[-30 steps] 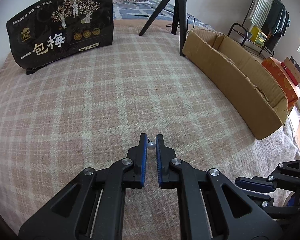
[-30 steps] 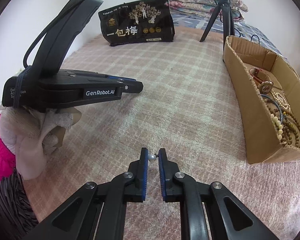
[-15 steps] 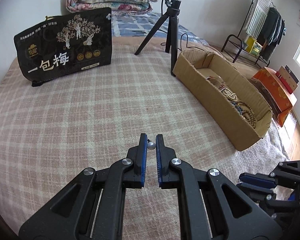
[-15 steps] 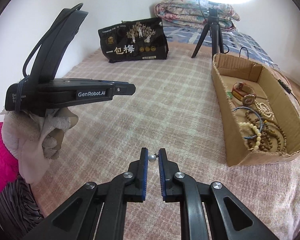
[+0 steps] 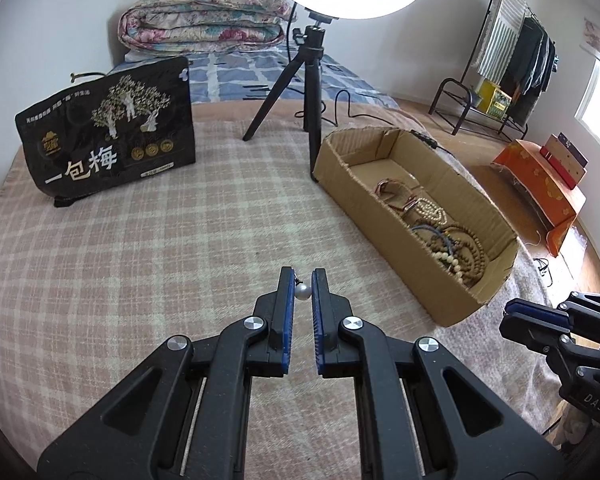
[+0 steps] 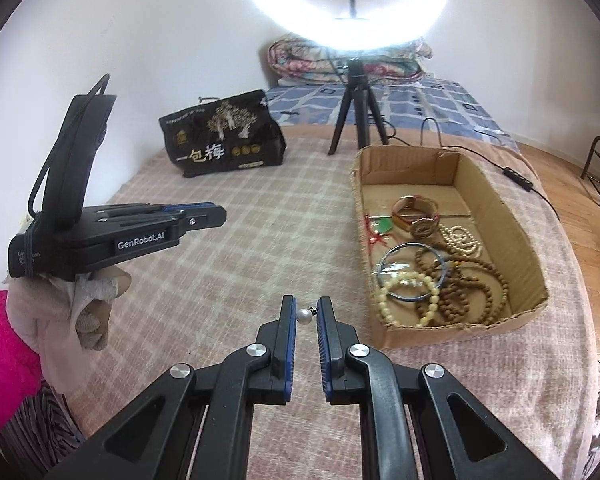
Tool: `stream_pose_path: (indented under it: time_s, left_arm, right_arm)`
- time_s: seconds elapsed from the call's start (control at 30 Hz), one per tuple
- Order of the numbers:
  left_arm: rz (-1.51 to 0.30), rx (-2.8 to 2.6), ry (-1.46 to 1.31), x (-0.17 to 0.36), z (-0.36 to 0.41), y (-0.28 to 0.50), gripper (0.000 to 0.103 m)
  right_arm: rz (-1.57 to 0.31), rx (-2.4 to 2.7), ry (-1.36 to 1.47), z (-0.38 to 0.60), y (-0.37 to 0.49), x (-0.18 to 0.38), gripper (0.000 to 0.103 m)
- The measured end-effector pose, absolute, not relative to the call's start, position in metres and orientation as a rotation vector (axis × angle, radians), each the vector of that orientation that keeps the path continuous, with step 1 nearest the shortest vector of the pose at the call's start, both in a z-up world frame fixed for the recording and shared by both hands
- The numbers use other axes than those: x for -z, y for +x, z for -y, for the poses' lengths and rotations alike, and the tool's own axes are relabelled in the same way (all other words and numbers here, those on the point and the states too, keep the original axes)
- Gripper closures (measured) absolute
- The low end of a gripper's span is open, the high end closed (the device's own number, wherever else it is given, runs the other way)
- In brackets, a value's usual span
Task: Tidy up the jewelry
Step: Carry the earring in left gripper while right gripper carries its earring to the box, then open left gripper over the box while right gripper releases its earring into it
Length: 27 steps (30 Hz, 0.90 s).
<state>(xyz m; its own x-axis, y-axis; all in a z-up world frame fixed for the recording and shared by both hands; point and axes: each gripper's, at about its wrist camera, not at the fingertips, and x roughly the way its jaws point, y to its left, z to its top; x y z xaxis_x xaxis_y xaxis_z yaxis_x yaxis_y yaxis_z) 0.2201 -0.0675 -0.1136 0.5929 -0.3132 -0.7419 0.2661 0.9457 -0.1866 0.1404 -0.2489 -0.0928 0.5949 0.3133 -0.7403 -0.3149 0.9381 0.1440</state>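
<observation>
A wide stretch of plaid blanket (image 5: 148, 240) lies bare between the black snack bag (image 5: 108, 152) at the far edge and the cardboard box (image 6: 528, 248) on the right, whose open top holds bead strands and bangles. Above it, the left tool (image 5: 302, 280) pinches a small pearl earring (image 5: 302, 292) between nearly closed blue pads. The right tool (image 6: 306, 306) grips a second pearl earring (image 6: 305, 316) likewise, near the box's front corner.

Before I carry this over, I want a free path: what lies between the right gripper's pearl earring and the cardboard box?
Only bare plaid blanket. In the right wrist view nothing sits between the pearl earring and the cardboard box.
</observation>
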Motion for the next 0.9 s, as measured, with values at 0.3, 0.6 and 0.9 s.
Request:
stream_pose_path:
  time_s: [0.3,0.6,0.9]
  left_arm:
    - [-0.831,0.361,-0.049,0.095,0.096,0.245,0.097]
    - [-0.824,0.374,-0.067,0.087,0.119,0.281,0.097]
    - [-0.809,0.399,-0.051,0.084,0.154,0.312,0.097]
  right_arm:
    - [-0.838,-0.312,0.023,0.275,0.151,0.079,0.095]
    - [-0.836,-0.276,0.027,0.292,0.174,0.075,0.095]
    - [-0.873,-0.248,0.026,0.305,0.198,0.086,0.095]
